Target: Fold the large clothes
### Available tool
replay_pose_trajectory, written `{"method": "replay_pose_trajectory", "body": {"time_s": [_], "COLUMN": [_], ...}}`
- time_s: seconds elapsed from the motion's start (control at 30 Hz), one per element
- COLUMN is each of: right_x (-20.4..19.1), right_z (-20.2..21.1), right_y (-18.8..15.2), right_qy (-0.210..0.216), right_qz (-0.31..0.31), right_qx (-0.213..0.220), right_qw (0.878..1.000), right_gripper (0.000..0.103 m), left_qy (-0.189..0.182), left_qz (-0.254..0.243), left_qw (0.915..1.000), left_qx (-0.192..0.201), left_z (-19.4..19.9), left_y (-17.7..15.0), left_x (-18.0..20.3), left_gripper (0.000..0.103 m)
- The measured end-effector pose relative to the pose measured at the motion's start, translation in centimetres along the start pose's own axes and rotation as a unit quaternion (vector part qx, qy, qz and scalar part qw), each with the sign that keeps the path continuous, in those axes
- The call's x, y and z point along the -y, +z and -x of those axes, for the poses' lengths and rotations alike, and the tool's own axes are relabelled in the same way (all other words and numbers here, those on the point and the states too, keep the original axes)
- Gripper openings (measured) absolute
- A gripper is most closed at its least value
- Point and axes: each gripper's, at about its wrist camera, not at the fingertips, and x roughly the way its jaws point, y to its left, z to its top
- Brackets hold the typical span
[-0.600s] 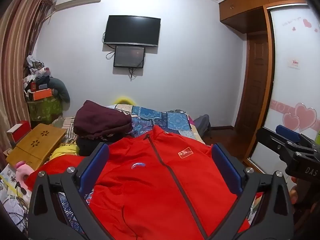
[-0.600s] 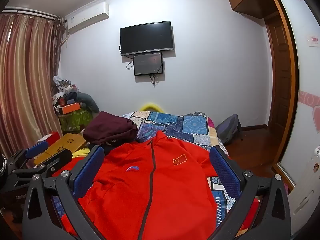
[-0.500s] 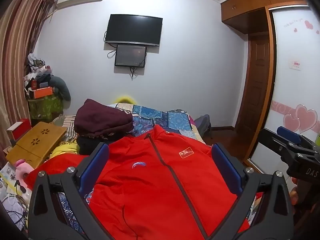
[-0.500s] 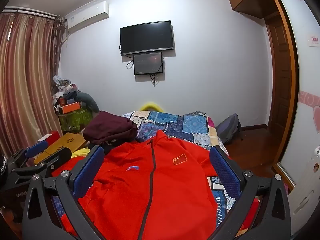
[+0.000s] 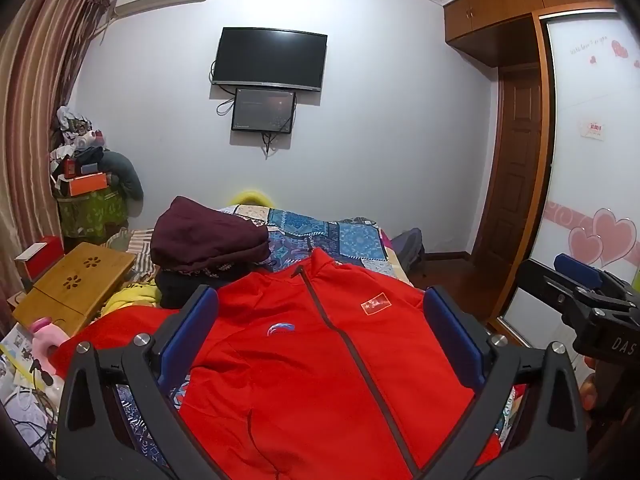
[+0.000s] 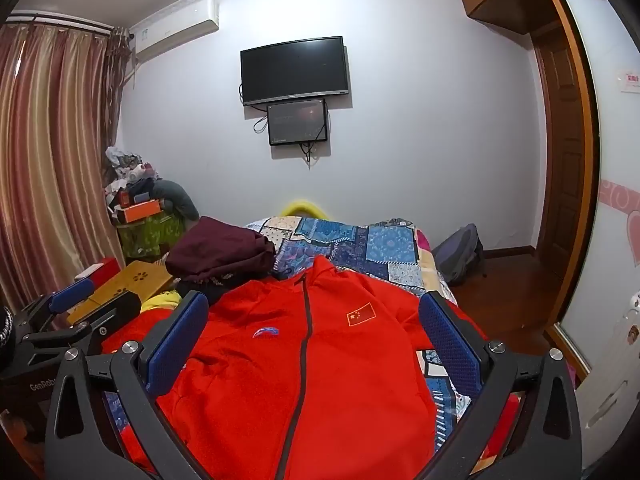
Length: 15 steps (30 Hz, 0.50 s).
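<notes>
Right now, my left tool [image 5: 320, 336] and right tool [image 6: 314, 336] both spread wide and empty, hovering above the red jacket [image 5: 320, 380], jacket lying flat, zipped, front up on the patchwork bed [image 6: 360, 240], maroon folded clothes [image 5: 208, 240] beside its collar

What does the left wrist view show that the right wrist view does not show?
Only the left wrist view shows the pink bottle at lower left and the heart stickers on the wardrobe door. Only the right wrist view shows the curtain rail. Both show the red jacket lying zipped on the bed, the maroon garment, the wall television and both grippers open.
</notes>
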Motion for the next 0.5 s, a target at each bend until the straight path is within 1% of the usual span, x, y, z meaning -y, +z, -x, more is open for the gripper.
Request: {"method": "replay_pose_trajectory", "body": {"time_s": [0.5], "right_x": [-0.42], "right_z": [-0.32], "right_y": [-0.49], "right_qy": [0.002], "right_qz": [0.001], "right_qx": [-0.006], "right_qw": [1.0], "right_gripper": [0.103], "left_qy": [0.004], "left_qz": [0.0], "left_qw": [1.0], "left_qx": [-0.003], "left_z": [0.1], "left_y": [-0.03], "left_x": [0.29], "left_gripper": [0.103]}}
